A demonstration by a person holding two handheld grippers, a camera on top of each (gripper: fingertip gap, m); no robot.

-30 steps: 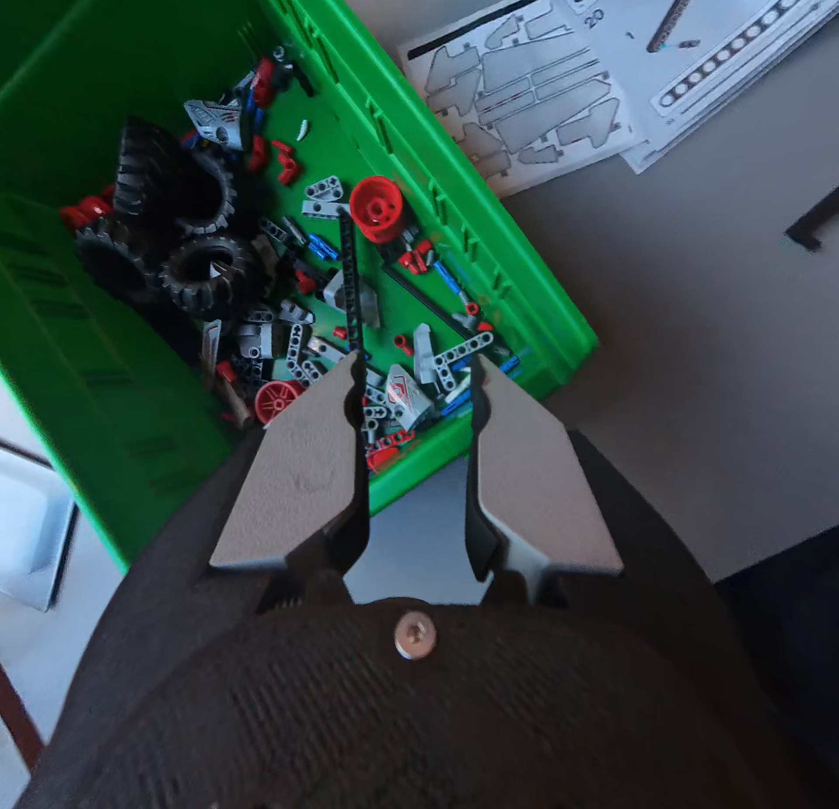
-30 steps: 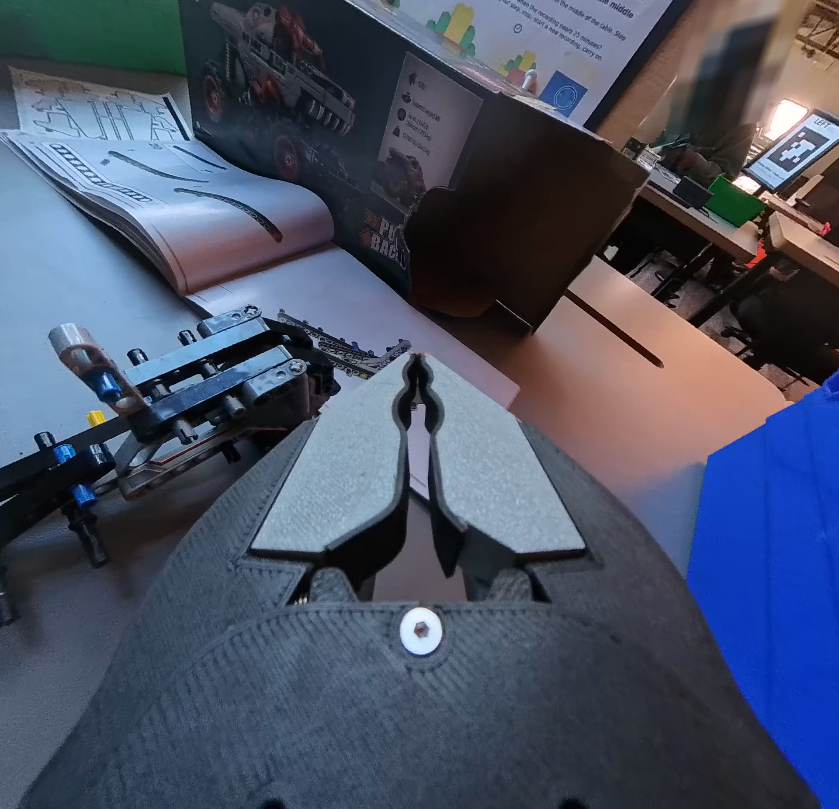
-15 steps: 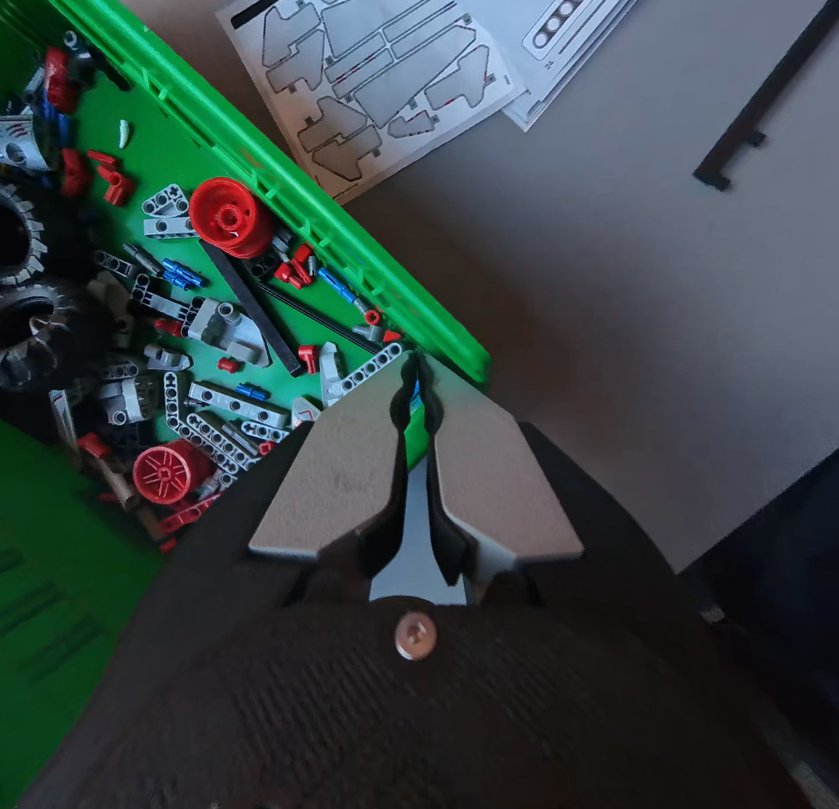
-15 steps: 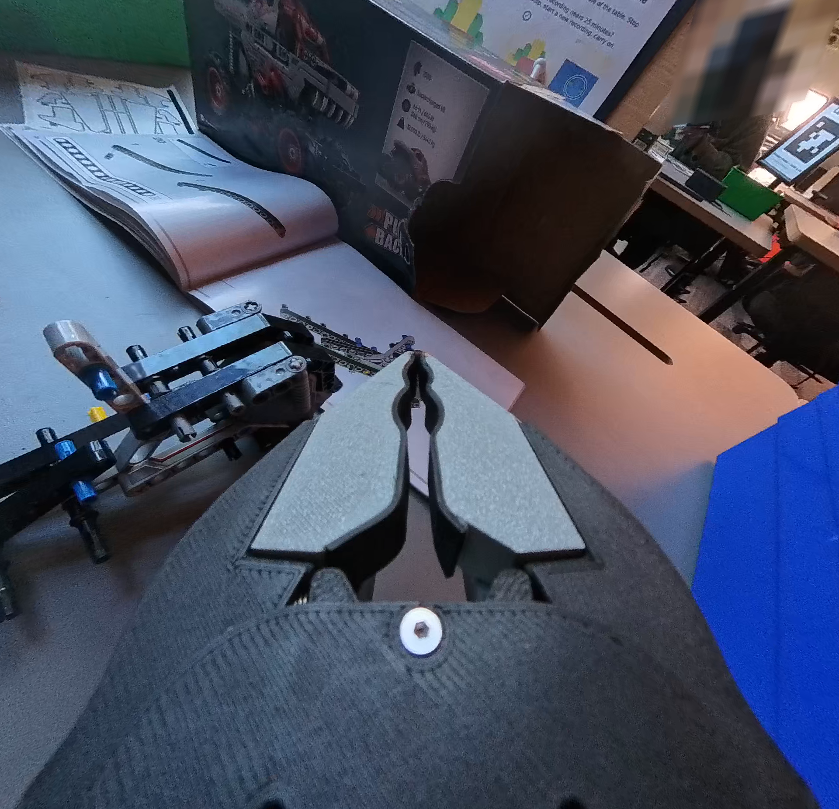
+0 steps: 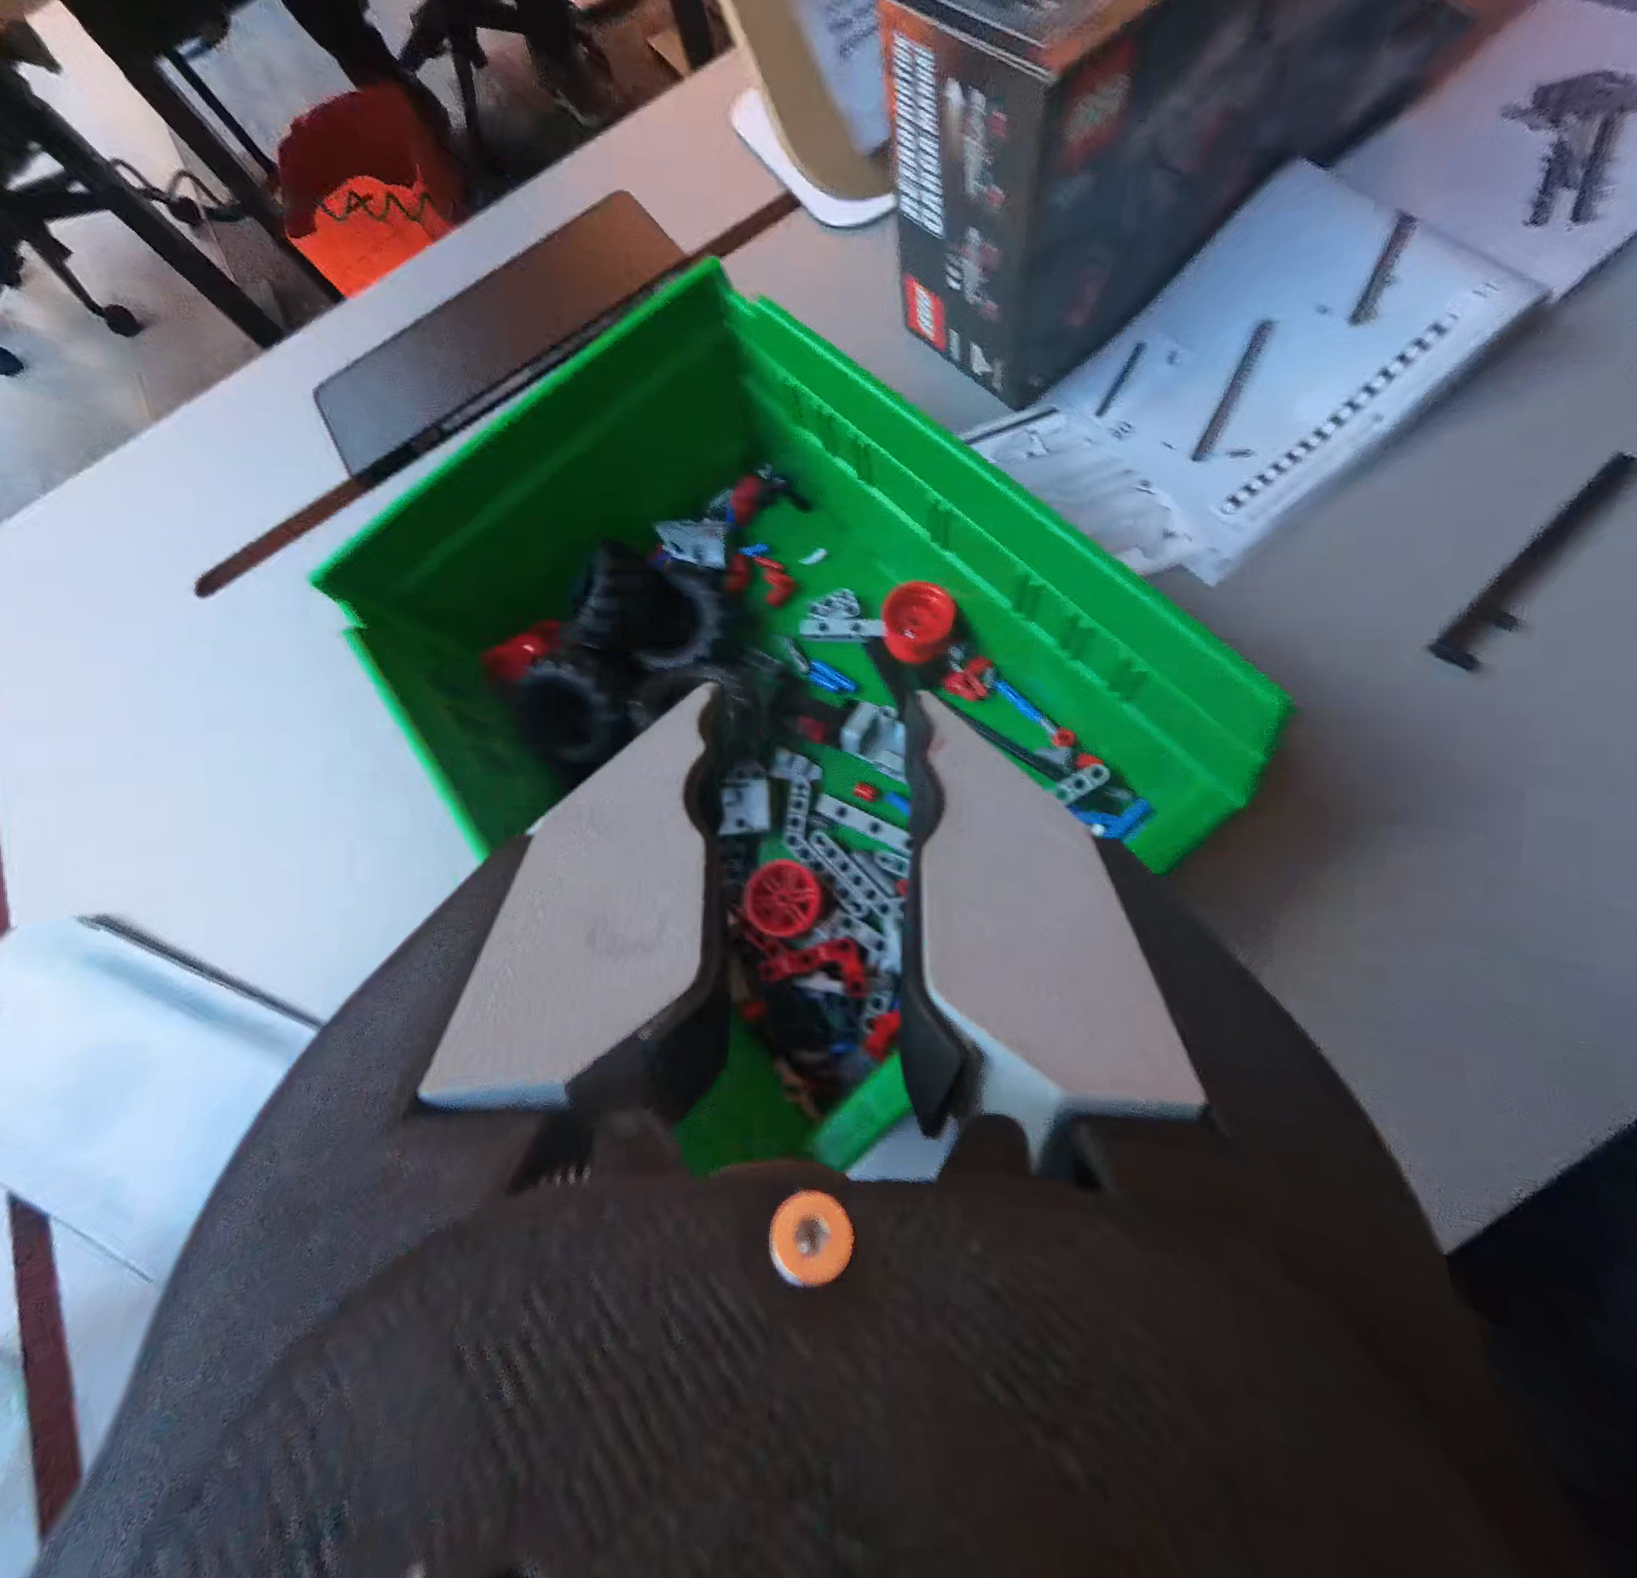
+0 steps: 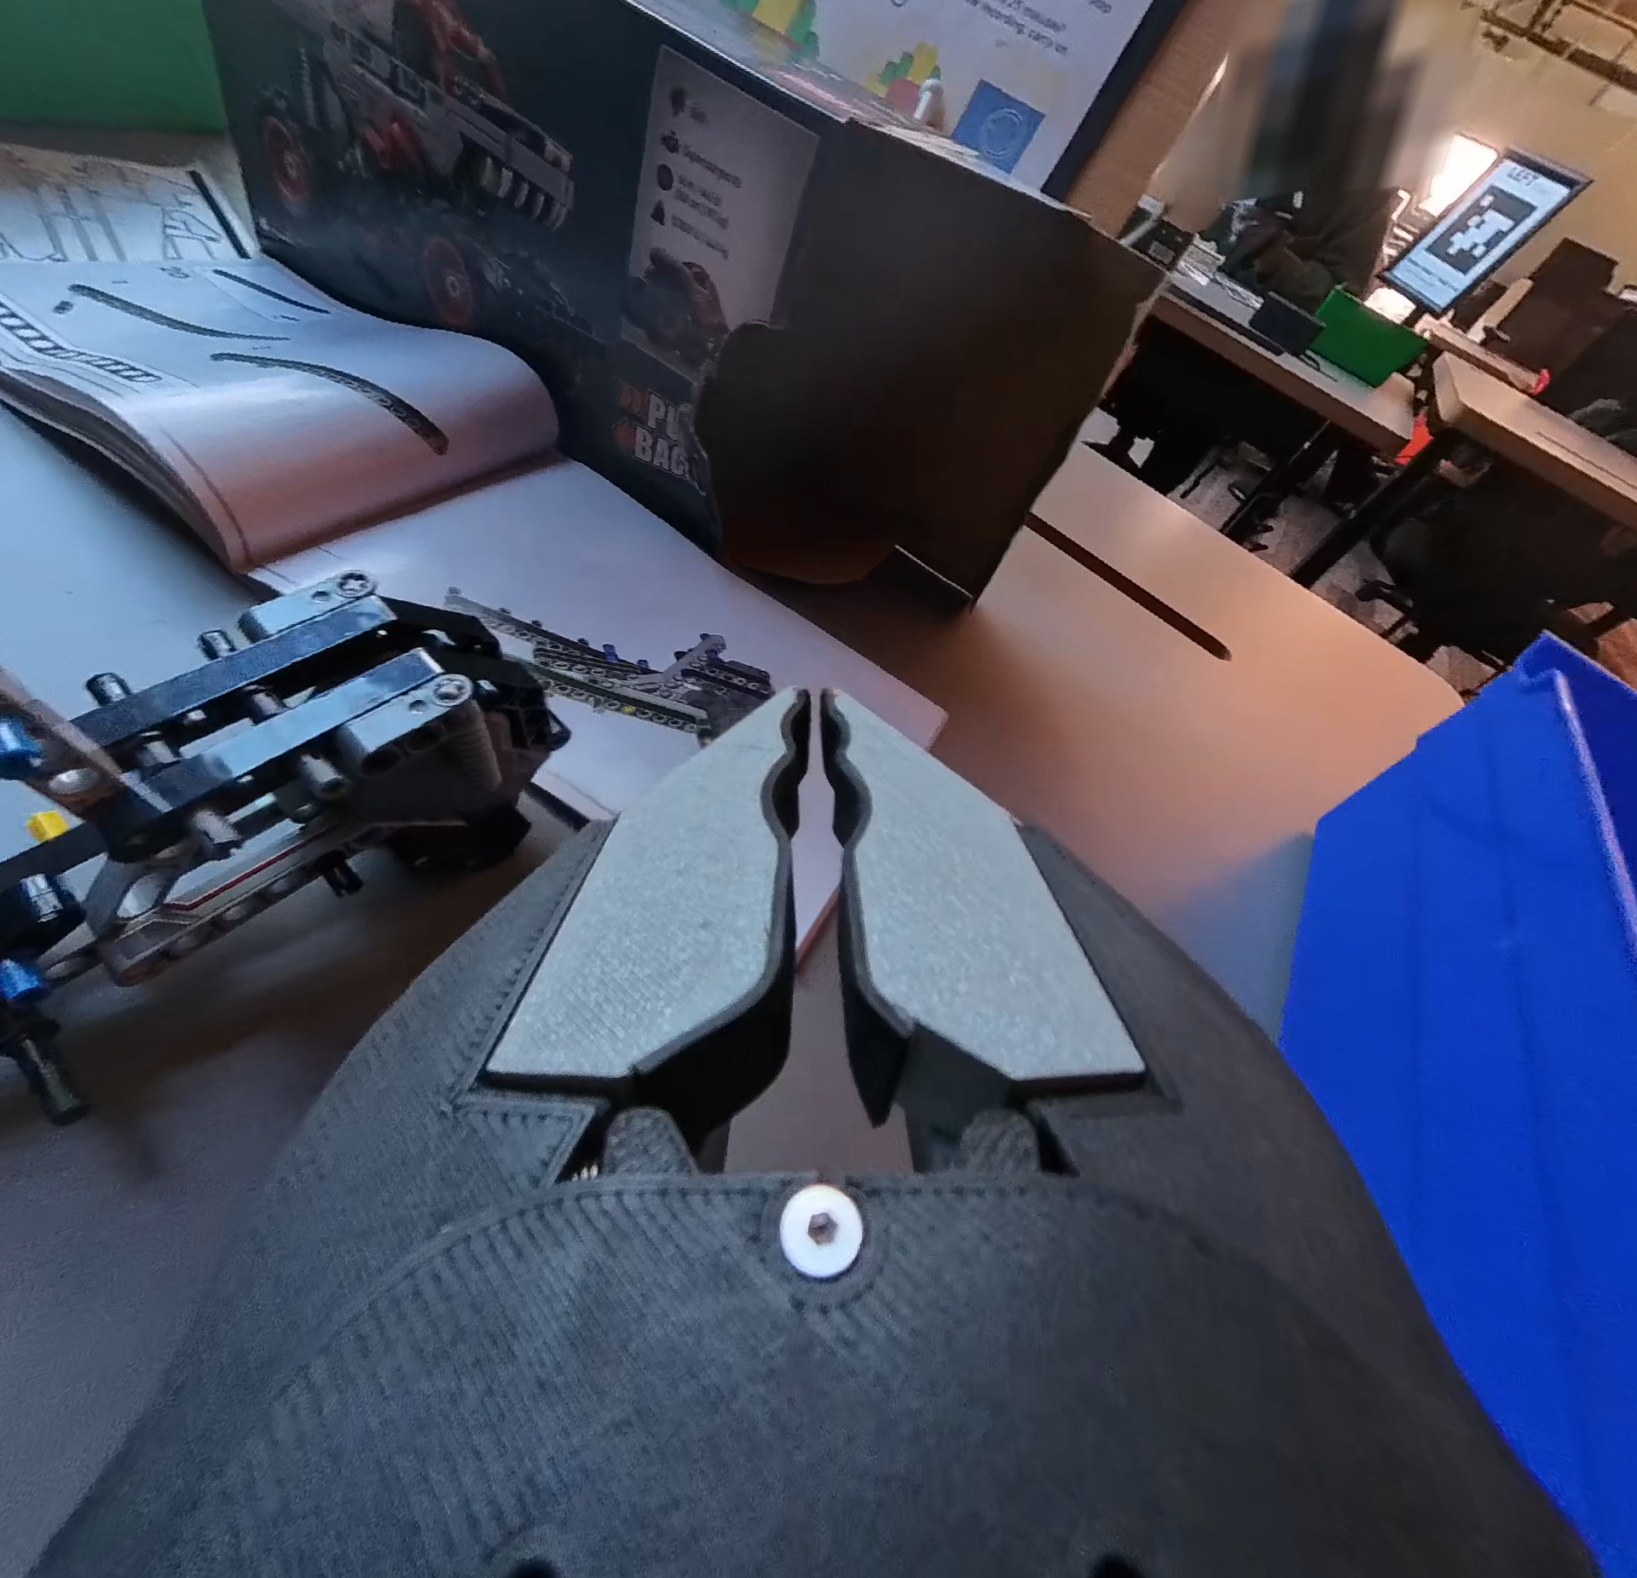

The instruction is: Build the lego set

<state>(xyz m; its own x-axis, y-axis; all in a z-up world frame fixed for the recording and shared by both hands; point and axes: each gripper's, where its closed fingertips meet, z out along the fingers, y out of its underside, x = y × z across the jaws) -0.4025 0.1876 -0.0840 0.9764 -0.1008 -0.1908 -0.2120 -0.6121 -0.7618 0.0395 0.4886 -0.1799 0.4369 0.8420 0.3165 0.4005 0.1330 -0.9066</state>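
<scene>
Left wrist view: the left gripper point(image 5: 810, 721) hangs over the bright green plastic bin point(image 5: 1045, 597), wide open w/ nothing in it. The bin is the landmark. Inside it lie small hard plastic lego bits: 1 round red wheel hub point(image 5: 919, 620) by the far wall, fat black rubber tyres point(image 5: 620, 641) on the left, thin grey beams with holes point(image 5: 850, 836) right under the gripper. I think the bits are light, stiff, a bit slippy; best to pinch a beam across its thin sides, near the middle.

Right wrist view: the right gripper point(image 6: 816, 701) is nearly closed, just a thin gap, holding nothing. The half-built black and grey lego frame point(image 6: 292, 738) sits on the table to its left, near but not touching. It looks easy to break; take it by a thick beam.
</scene>
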